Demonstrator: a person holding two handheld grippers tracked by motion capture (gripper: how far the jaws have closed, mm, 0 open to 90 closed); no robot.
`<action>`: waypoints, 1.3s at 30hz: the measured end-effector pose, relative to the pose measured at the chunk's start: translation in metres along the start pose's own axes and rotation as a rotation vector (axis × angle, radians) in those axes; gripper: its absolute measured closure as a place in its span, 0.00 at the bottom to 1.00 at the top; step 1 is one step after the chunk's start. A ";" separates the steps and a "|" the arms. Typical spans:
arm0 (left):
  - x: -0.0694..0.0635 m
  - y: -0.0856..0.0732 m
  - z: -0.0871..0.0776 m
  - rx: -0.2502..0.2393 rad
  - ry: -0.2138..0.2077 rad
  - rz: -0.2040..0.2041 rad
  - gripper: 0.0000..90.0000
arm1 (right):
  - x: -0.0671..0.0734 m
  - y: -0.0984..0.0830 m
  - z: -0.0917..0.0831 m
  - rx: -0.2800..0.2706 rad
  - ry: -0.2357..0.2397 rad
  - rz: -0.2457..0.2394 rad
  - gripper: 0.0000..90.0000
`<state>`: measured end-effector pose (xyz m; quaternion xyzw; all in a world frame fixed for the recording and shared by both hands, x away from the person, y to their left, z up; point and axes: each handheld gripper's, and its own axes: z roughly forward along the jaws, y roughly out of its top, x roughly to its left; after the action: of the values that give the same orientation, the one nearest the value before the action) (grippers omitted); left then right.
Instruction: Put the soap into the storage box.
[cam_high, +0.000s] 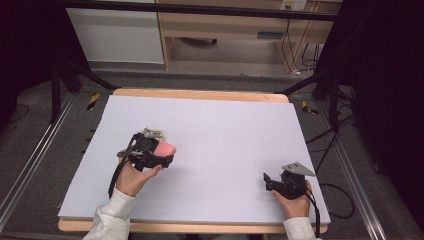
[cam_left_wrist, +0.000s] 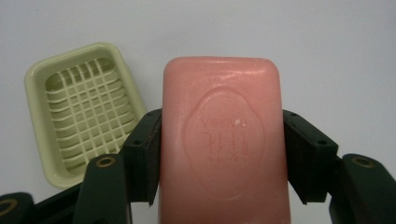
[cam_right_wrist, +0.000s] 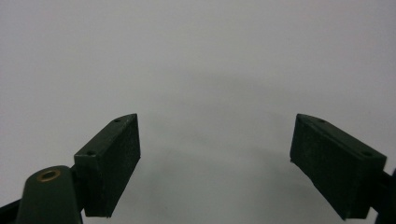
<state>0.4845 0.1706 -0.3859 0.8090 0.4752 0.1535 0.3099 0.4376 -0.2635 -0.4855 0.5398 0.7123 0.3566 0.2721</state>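
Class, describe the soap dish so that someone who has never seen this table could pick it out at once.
Start at the pale sheet covering the table, then go to the left gripper on its left half, which clamps a pink soap bar. Just beyond that bar, lying on the sheet, is the soap dish: a pale yellow-green rounded tray, apart from the soap, marked out by its slatted grid floor.

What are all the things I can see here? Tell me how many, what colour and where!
Soap bar: one, pink, held between the left claw's jaws.
Soap dish: one, pale yellow-green with a grid bottom, empty, on the table beside the soap.
Table: one, light grey top with wooden edge.
Left claw: one, black, shut on the soap bar, at the table's left.
Right claw: one, black, open, holding nothing, at the table's right.
Hands: two, each holding a claw.
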 end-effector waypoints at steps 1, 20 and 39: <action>0.000 0.000 0.000 0.000 0.000 0.000 0.41 | 0.000 0.000 0.000 0.000 0.000 0.000 0.18; 0.029 0.005 0.005 -0.018 0.064 -0.074 0.41 | 0.000 0.000 0.000 -0.004 -0.006 -0.002 0.17; 0.056 0.015 0.017 -0.015 0.122 -0.125 0.41 | 0.002 0.001 0.001 -0.011 -0.008 -0.009 0.17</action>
<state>0.5320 0.2080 -0.3919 0.7645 0.5416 0.1864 0.2957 0.4385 -0.2616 -0.4852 0.5365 0.7117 0.3572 0.2795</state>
